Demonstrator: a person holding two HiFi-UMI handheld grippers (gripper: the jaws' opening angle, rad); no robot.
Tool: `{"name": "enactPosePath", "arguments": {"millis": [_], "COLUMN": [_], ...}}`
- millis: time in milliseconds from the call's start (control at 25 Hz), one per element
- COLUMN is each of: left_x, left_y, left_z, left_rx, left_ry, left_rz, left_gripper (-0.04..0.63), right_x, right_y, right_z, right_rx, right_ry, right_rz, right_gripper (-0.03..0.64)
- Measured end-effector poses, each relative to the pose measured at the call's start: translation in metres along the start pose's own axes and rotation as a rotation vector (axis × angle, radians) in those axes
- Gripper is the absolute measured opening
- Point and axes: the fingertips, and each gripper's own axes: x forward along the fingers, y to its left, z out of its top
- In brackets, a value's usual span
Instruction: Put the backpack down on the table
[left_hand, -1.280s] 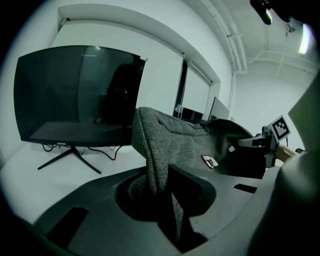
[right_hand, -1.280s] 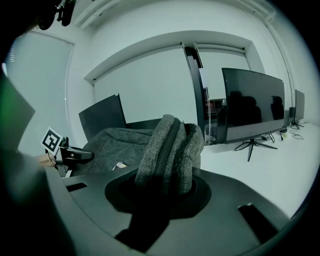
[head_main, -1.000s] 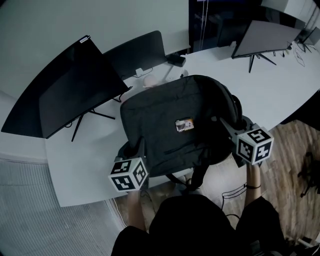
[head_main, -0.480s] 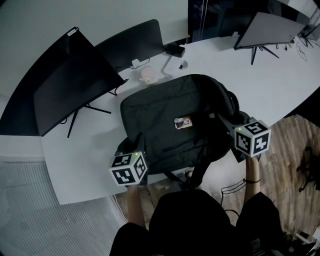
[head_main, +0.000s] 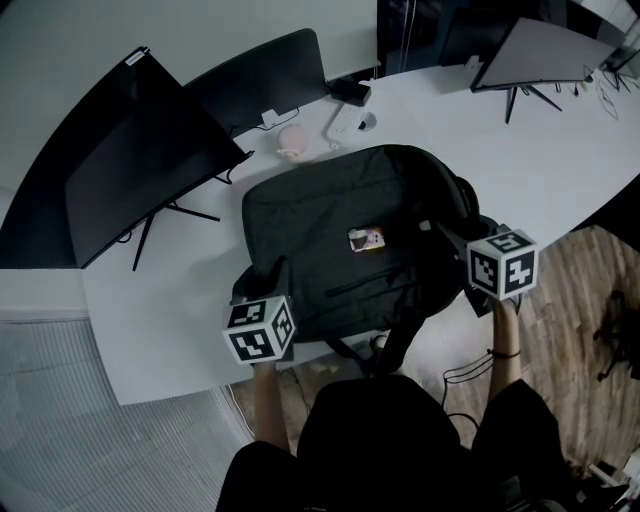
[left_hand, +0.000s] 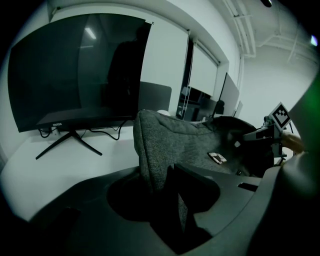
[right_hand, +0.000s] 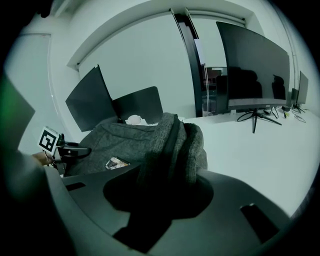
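Backpack (head_main: 340, 235), patch (head_main: 366, 239) unreadable, on table (head_main: 160, 320); left claw (left_hand: 165, 192) just spreading around it, right claw (right_hand: 160, 200) pinching it.

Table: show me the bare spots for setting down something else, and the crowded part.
Free: the table's near-left corner, between the big monitor and the backpack; also the right stretch between backpack and far monitor. Crowded: behind the backpack, around the pink thing.

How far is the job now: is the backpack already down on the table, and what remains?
Done: the backpack lies on the white table. In hand: the jaws of the left gripper have just been opening, with fabric between them; the right gripper grips the other near corner. Left: release fully, probably, and draw both grippers back.
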Motion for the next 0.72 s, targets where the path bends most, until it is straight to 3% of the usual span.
{"name": "enactPosePath", "arguments": {"millis": [360,720], "left_x": [0.009,0.013], "left_y": [0.007,0.009], "left_z": [-0.004,-0.011], "left_rx": [-0.025,0.034], "left_ry": [0.038,0.069], "left_rz": [0.065,0.161], "left_gripper": [0.189,0.29], "right_x": [0.009,0.011], "right_y": [-0.021,-0.037], "right_z": [-0.02,-0.031], "right_rx": [0.027,-0.01], "right_ry": [0.038,0.061], "right_rz": [-0.086,-0.206], "right_gripper": [0.173,0.247]}}
